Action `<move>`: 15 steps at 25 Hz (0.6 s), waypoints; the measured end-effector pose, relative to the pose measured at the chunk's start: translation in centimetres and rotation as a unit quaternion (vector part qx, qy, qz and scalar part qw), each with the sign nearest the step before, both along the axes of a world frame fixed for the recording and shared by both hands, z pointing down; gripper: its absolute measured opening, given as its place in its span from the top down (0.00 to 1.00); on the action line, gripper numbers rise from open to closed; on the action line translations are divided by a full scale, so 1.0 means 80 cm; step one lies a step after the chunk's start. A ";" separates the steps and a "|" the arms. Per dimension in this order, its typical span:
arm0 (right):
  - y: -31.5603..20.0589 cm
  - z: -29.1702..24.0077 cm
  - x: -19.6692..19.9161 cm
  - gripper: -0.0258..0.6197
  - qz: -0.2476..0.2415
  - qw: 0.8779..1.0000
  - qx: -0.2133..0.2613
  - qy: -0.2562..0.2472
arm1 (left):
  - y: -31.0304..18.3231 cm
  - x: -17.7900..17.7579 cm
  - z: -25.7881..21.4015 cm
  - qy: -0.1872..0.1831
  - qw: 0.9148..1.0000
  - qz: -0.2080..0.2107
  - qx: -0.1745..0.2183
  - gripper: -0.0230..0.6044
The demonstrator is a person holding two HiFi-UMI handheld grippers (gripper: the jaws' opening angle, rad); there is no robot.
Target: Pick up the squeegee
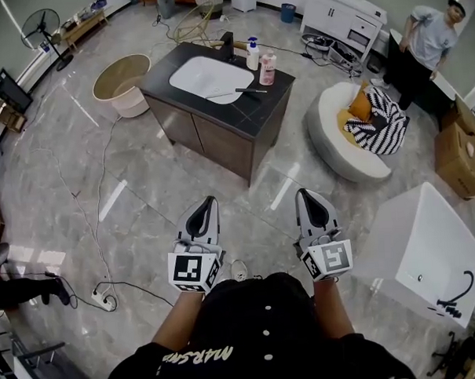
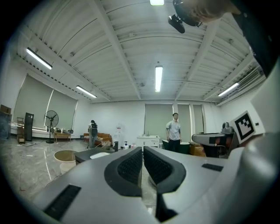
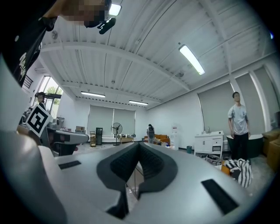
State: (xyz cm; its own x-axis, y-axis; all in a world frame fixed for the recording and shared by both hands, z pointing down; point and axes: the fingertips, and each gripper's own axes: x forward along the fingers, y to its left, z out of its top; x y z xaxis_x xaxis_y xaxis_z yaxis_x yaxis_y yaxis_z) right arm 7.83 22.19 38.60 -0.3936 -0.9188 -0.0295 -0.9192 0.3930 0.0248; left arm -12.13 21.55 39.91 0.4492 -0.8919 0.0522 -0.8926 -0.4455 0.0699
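Note:
The squeegee [image 1: 238,92], thin with a dark handle, lies across the right edge of the white sink [image 1: 205,78] on the dark-topped vanity [image 1: 250,113], far ahead of me. Both grippers are held level in front of my body, well short of the vanity and over the floor. My left gripper [image 1: 209,202] has its jaws pressed together with nothing between them, as the left gripper view [image 2: 142,149] confirms. My right gripper [image 1: 304,193] is likewise shut and empty, and its own view [image 3: 139,147] shows the pads touching.
A black faucet [image 1: 227,45] and two bottles [image 1: 253,54] stand at the vanity's back. A beige round tub [image 1: 121,81] sits at its left. A white round chair [image 1: 342,153], a white bathtub [image 1: 429,251], boxes [image 1: 460,147] and a person [image 1: 427,43] are at the right. A power strip [image 1: 105,302] lies on the floor.

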 end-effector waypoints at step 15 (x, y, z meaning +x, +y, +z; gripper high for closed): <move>-0.102 0.024 0.008 0.97 0.012 1.000 -0.017 -0.004 | -0.109 -0.001 0.024 0.001 1.000 0.002 -0.017 0.93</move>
State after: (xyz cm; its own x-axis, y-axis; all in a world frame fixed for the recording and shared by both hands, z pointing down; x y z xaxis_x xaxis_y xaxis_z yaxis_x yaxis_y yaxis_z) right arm 8.44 14.01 40.50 -0.3705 -0.9288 -0.0005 -0.9288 0.3705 0.0041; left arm -12.18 12.86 41.86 0.4521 -0.8881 0.0829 -0.8911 -0.4456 0.0864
